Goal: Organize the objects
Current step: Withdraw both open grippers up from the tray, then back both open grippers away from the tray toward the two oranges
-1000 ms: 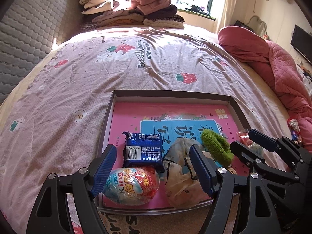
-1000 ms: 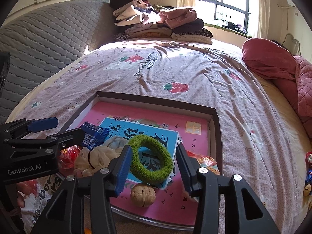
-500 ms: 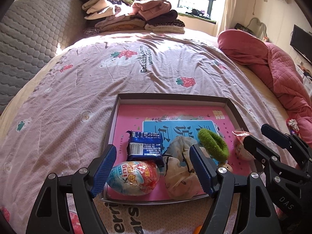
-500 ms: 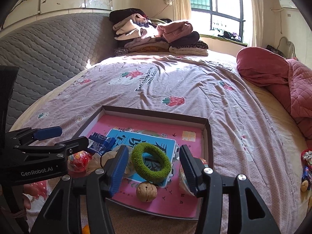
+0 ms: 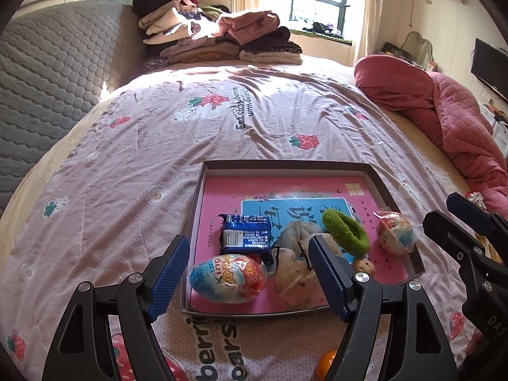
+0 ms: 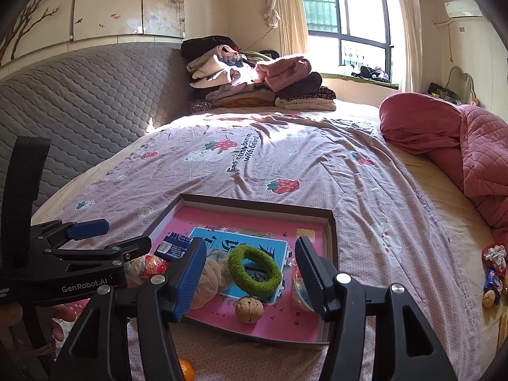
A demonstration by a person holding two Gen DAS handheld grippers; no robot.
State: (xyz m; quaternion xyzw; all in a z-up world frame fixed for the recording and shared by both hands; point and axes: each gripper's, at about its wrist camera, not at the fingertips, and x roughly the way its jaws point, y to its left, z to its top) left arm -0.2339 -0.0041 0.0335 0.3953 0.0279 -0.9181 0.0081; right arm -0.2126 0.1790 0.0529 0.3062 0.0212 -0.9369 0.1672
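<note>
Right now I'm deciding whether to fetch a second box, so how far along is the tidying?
Done: the tray holds the green hair tie, walnut, blue packet, toy egg and cloth pouch.
In hand: nothing; the right gripper, jaws just opening, and left gripper are empty.
Left: the orange and the small items lie on the bedspread.

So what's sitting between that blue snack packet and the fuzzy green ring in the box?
A crumpled beige cloth pouch lies between the blue snack packet and green ring, clearest in the left wrist view.
</note>
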